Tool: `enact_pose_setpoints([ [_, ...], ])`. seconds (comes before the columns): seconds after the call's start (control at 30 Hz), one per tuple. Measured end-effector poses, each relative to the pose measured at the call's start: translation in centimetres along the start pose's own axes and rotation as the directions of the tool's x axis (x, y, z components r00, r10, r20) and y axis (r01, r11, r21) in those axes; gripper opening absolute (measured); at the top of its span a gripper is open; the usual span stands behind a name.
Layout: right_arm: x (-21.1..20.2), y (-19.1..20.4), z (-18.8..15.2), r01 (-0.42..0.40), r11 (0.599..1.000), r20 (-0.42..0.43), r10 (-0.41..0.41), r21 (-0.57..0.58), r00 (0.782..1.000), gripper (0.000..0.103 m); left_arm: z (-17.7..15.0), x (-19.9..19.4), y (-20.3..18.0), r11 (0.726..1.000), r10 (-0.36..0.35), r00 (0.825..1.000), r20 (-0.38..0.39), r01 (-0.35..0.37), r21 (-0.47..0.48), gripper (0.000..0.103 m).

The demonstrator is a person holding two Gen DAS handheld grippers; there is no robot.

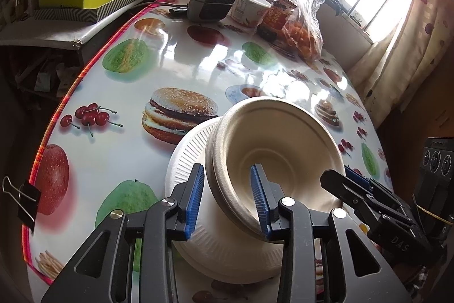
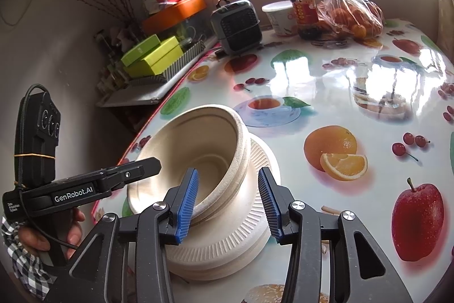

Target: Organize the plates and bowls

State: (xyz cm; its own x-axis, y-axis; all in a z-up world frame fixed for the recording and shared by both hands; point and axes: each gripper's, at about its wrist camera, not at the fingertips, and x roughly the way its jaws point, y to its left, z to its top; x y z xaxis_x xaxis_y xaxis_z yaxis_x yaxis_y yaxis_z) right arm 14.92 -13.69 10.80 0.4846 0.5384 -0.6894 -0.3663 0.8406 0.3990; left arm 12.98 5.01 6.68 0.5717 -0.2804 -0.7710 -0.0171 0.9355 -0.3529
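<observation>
Left wrist view: stack of bowls (image 1: 272, 149) sits on the stack of plates (image 1: 227, 246), lower centre of frame, on the fruit-print bench (image 1: 170, 70). The left gripper (image 1: 227, 198) straddles the near-left rim of the bowls: one blue pad outside the wall, the other inside the bowl. Jaws partly apart, with a visible gap to the rim on the outer side; no pinch that I can see. The right gripper (image 1: 340, 181) shows at lower right of the frame, tip at the bowls' far rim.

Right wrist view: same picture mirrored. Right gripper (image 2: 227, 200) has its left pad inside the bowl and its right pad outside over the plates' ribbed rim (image 2: 255, 232); jaws moderately apart, nothing clamped. Left gripper (image 2: 142, 166) comes in from the left edge of the frame, held by a hand (image 2: 48, 234) in a checked sleeve.

My read: bowls are placed on the plates, and this is the release step. The bowl stack looks tilted, rim leaning toward lower left in the left wrist view.

Next move needs: both sets of jaws lifted clear of the rim without catching it. Light paper ware will tip or slide if a pad drags. Check the stack sits centred afterwards.
</observation>
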Motion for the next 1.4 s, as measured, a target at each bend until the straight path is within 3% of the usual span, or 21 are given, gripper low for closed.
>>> enact_pose_setpoints([
  [0.1,-0.1,0.0,0.0,-0.001,1.000,0.000,0.001,0.001,1.000,0.046,0.1,-0.1,-0.1,1.000,0.000,1.000,0.005,0.000,0.006,0.037],
  [0.17,-0.1,0.0,0.0,-0.002,1.000,0.001,0.002,0.002,1.000,0.048,0.1,-0.2,-0.1,1.000,0.000,1.000,0.012,0.000,0.007,0.048],
  [0.47,-0.5,0.0,-0.1,0.000,1.000,0.016,0.000,0.008,1.000,0.055,0.1,-0.8,-0.5,1.000,0.017,0.999,0.040,-0.018,0.026,0.048],
  [0.87,-1.7,0.4,-0.5,0.016,1.000,0.042,-0.016,0.006,0.999,0.058,-0.3,-2.4,-0.7,0.998,0.051,0.995,0.091,-0.055,0.044,0.050],
  [1.0,-2.3,0.5,-0.8,0.029,1.000,0.057,-0.029,-0.001,0.998,0.058,-0.6,-3.2,-0.8,0.993,0.091,0.987,0.130,-0.099,0.062,0.055],
  [1.4,-4.4,0.4,-2.1,0.082,0.997,0.094,-0.081,-0.010,0.992,0.060,-2.3,-4.9,-1.0,0.986,0.123,0.978,0.171,-0.139,0.088,0.055],
])
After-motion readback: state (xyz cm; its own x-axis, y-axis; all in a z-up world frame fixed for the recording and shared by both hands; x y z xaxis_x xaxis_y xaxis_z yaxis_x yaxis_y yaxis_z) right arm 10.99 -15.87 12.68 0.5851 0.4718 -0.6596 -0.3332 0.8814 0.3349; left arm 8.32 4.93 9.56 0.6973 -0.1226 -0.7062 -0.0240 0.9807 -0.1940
